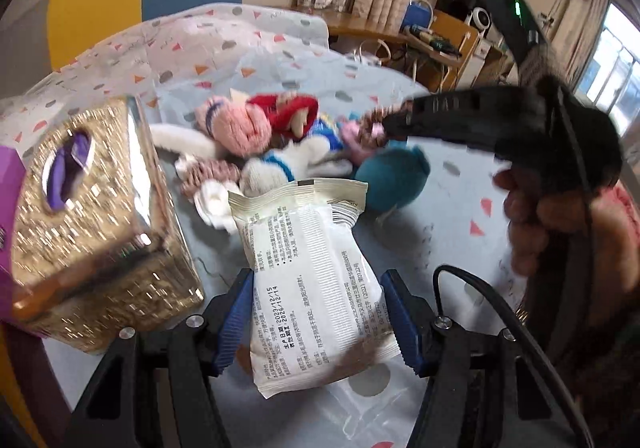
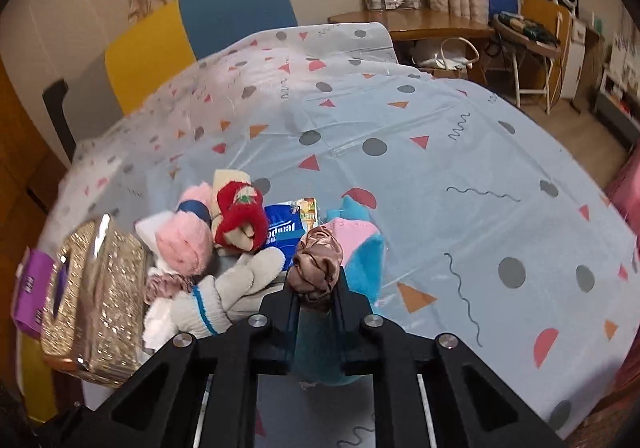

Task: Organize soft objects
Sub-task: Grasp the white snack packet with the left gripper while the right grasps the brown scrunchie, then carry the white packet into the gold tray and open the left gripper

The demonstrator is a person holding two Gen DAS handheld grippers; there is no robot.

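The white packet (image 1: 316,284) bears small printed Chinese text, mostly too fine to read, with the dates 2023/12/15 and 2026/12/14. At twelve o'clock from the right gripper's tips, the blue tissue pack (image 2: 285,229) reads "Tempo", upside down.

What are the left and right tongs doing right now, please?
Left tongs: shut on the white packet.
Right tongs: shut on the brown scrunchie.

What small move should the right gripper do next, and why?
Probably lift the brown satin scrunchie straight up. The right gripper is already shut on it, and it sits amid the sock pile against the blue plush toy, so rising first should free it cleanly.
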